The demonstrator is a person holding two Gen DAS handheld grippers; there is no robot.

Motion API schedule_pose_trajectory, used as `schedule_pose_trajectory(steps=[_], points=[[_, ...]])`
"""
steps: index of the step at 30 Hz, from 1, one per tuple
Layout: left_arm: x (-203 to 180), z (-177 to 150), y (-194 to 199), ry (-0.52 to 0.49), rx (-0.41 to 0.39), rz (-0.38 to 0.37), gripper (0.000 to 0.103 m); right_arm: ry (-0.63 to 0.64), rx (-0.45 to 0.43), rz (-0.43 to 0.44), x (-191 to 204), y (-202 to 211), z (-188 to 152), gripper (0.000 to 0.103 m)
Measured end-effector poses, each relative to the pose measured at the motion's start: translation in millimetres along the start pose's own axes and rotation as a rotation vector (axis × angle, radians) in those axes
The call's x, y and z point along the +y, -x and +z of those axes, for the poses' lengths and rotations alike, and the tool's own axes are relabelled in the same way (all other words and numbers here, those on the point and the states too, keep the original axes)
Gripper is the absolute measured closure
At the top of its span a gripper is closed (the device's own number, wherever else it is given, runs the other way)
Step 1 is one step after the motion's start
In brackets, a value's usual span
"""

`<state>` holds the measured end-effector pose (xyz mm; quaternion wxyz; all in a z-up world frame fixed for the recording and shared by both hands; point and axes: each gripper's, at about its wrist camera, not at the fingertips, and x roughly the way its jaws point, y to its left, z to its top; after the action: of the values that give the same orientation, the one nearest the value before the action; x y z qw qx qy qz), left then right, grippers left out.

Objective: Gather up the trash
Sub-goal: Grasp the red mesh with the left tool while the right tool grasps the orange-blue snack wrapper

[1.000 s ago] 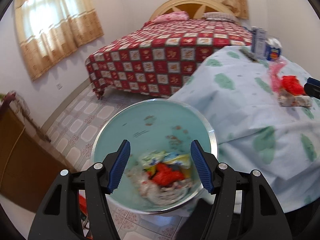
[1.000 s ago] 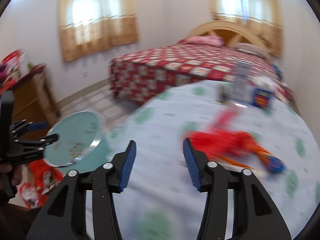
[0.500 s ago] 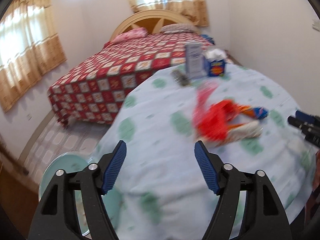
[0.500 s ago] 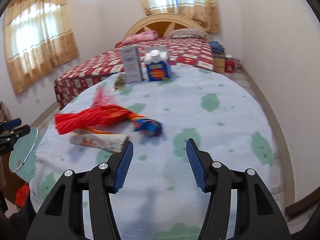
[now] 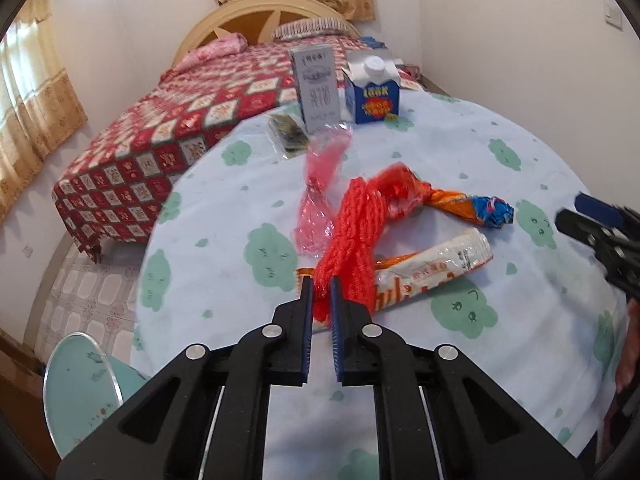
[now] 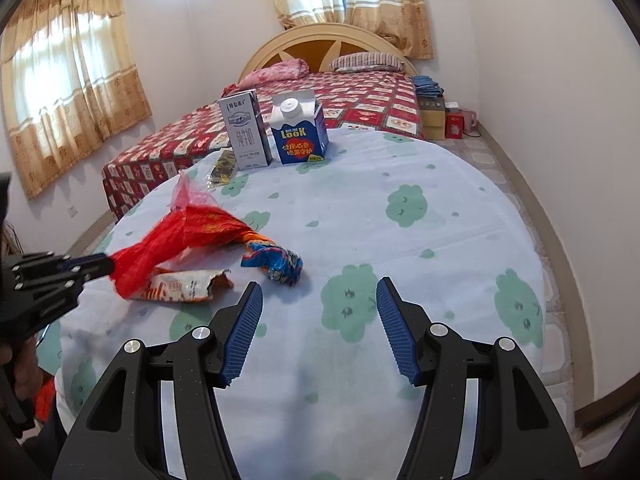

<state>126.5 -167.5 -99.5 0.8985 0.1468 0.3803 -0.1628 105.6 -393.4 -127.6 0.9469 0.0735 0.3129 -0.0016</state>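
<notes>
On the round table (image 6: 440, 216) lies a heap of trash: a red mesh bag (image 5: 356, 232), a white snack wrapper (image 5: 436, 264), a twisted orange and blue wrapper (image 5: 480, 208) and a pink plastic bag (image 5: 320, 184). My left gripper (image 5: 320, 292) is closing, and its pads pinch the near end of the red mesh bag (image 6: 180, 232). My right gripper (image 6: 319, 284) hovers over the cloth right of the heap. Its jaws are opening and nothing is between them. The right wrist view shows the left gripper (image 6: 96, 266) at the bag's left tip.
A grey milk carton (image 6: 244, 136), a blue carton (image 6: 300, 132) and a dark packet (image 6: 224, 168) stand at the table's far edge. A teal bin (image 5: 76, 392) with a silver rim sits on the floor, lower left. Behind is a bed (image 5: 160, 128).
My left gripper swung from over the bin to the table and shut on the red mesh bag. My right gripper came to the table's right side and stopped.
</notes>
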Motion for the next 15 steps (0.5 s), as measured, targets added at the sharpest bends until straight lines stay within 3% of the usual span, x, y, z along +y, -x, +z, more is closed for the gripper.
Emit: schedule_pose_trajectory(steps=[6, 13, 15], points=[[14.8, 2.6, 35.8, 0.001, -0.075, -0.010, 0.095, 0.053, 0.067, -0.015, 17.1, -27.3, 23.1, 0.044], [55.2, -10.7, 65.9, 0.036, -0.126, 0.040, 0.095, 0.101, 0.201, 0.015, 31.0, -69.7, 31.9, 0.045], [68.3, -17.8, 66.7, 0.054, -0.116, 0.062, 0.095, 0.103, 0.250, 0.039, 33.2, -81.2, 29.2, 0.055]])
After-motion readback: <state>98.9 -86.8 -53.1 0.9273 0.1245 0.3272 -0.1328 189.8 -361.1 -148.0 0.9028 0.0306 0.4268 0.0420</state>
